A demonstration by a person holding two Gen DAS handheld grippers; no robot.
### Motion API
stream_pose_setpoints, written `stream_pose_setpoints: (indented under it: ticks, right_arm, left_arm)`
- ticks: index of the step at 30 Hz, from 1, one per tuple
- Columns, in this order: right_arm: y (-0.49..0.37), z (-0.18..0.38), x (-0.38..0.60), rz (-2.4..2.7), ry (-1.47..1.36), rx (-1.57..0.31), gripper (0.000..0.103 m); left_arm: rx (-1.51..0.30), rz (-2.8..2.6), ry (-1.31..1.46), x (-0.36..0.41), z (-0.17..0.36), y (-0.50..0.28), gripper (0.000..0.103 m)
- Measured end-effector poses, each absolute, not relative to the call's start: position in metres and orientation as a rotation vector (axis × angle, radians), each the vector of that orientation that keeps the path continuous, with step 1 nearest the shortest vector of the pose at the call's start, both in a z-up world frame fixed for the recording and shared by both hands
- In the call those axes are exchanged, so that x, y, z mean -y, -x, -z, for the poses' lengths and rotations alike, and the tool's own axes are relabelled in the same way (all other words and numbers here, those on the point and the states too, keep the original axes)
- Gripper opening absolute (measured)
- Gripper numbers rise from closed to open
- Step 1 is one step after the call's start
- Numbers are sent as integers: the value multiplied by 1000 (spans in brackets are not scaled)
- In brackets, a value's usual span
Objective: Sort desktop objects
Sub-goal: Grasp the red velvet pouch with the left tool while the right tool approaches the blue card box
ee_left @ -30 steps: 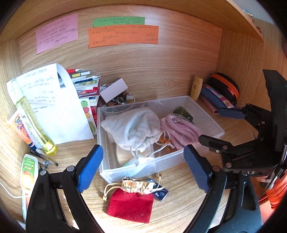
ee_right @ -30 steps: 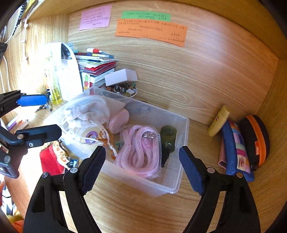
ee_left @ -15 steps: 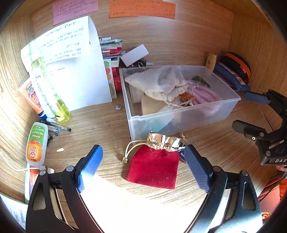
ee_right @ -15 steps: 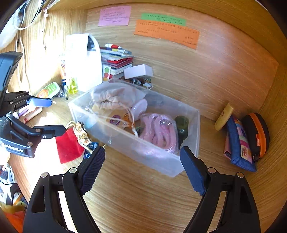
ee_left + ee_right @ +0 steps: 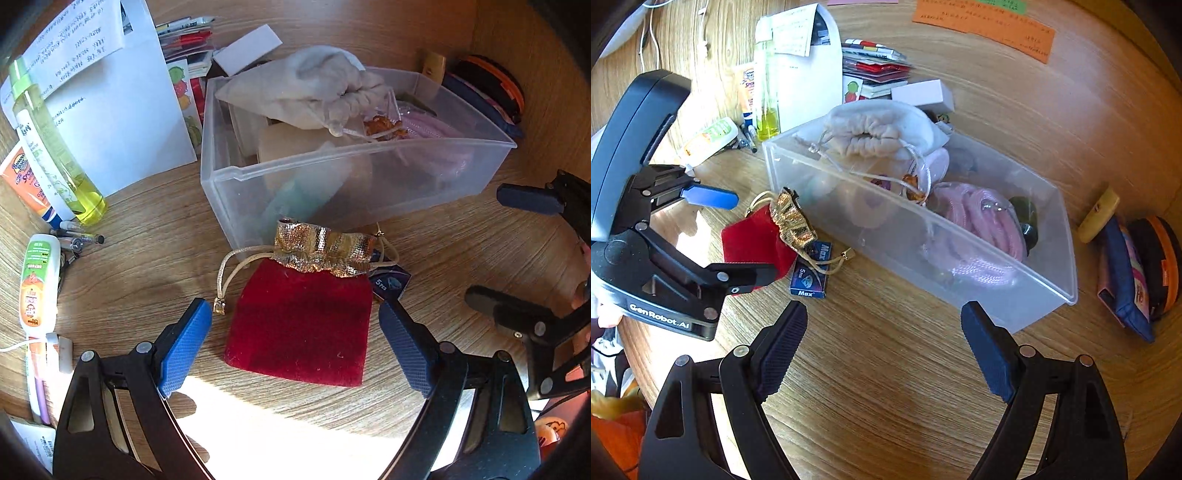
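Note:
A red velvet pouch point(image 5: 301, 325) with a gold top lies flat on the desk in front of a clear plastic bin point(image 5: 369, 188). My left gripper point(image 5: 295, 347) is open, its blue pads either side of the pouch, just above it. A small blue packet point(image 5: 391, 282) lies by the pouch. The bin holds a white drawstring bag point(image 5: 306, 88), a pink cord point(image 5: 982, 218) and a dark green item point(image 5: 1025, 218). My right gripper point(image 5: 884, 347) is open and empty over bare desk in front of the bin point(image 5: 1015, 295). It sees the left gripper point(image 5: 735, 240) over the pouch point(image 5: 753, 240).
At the left stand a yellow bottle point(image 5: 55, 147), a white paper point(image 5: 110, 92), tubes point(image 5: 38, 280) and pens point(image 5: 79, 240). Books and a white box point(image 5: 245, 50) sit behind the bin. A black-orange case point(image 5: 1160, 266) and blue pouch point(image 5: 1123, 273) lie at the right.
My left gripper has pulled back from the bin and dropped toward the red pouch, which now lies between its open fingers. My right gripper has drawn back and up from the bin.

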State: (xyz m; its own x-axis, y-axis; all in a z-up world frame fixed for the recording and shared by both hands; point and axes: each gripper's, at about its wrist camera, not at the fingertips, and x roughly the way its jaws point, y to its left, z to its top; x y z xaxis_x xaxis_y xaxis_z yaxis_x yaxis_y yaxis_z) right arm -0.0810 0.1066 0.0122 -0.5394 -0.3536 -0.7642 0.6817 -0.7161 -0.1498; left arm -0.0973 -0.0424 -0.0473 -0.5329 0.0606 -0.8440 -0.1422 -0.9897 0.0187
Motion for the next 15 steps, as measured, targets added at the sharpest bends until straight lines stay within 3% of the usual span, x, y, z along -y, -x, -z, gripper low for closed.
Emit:
stream_pose_setpoints:
  ticks: [13,15]
  right_arm:
    - [79,2,-95,2149,-1023,-577,83]
    - [78,4,-92,2137,-1020,-585,83]
  left_arm:
    - [-90,-2655,1457,44,60,109,93]
    - [-92,-2664,1436,46,61,106,88]
